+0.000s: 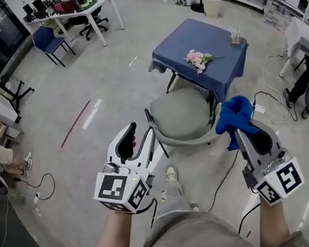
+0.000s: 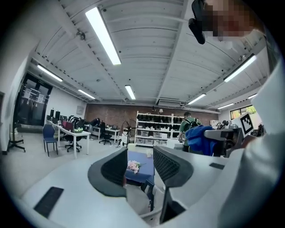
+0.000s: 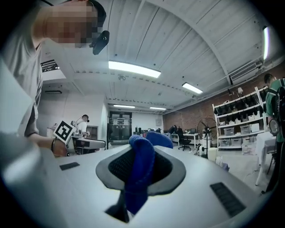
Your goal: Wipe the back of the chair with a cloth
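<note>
We stand on a grey floor facing a small table under a dark blue tablecloth. A chair with a rounded grey seat sits against the table's near side, just ahead of us.

Our left hand-held gripper reaches toward the chair's near left edge. In the left gripper view its jaws stand wide apart with nothing between them, and only the table and part of the chair show through the gap.

Our right hand-held gripper is clamped on a bright blue cloth. In the right gripper view the cloth is pinched between the pads, bunching above them and hanging below. From the head view, the cloth shows at the chair's right edge, and we cannot tell whether it touches.

Pink flowers lie on the table.
</note>
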The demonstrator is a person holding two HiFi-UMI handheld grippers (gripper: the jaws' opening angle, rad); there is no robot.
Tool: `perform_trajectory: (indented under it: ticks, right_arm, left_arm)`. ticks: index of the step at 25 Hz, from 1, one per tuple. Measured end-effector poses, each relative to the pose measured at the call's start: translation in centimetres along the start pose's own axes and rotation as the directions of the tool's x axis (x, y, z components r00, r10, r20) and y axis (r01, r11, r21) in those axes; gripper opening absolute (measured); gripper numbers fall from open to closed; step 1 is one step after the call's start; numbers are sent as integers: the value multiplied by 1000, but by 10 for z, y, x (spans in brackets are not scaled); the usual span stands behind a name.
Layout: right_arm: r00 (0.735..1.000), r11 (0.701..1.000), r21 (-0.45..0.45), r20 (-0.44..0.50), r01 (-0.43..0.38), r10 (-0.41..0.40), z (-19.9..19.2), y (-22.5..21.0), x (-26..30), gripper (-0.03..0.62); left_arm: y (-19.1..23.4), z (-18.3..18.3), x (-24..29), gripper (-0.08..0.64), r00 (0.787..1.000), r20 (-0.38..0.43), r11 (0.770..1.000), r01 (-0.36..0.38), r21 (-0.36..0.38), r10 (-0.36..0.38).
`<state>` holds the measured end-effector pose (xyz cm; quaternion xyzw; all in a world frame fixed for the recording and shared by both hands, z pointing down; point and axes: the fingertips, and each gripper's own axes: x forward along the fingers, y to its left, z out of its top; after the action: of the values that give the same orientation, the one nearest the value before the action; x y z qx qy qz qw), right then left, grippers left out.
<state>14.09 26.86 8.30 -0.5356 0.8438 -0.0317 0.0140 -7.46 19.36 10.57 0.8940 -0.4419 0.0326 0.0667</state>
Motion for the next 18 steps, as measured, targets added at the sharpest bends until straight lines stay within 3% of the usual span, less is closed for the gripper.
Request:
perform_trajectory:
  ticks: [9, 13, 18]
  right_arm:
    - [975, 995, 72, -206, -68, 82, -84, -11, 137, 84]
    - [942, 988, 119, -311, -94, 127, -140, -13, 196, 84]
    - [880, 981, 166, -443, -104, 169, -215, -17, 254, 86]
  left_arm:
    - [92, -71, 77, 187, 980, -197, 994, -15, -105, -6]
    - [130, -117, 109, 187, 955, -295, 987, -26, -161, -23]
    - [168, -177, 144, 187, 913, -404, 976, -39, -214, -52]
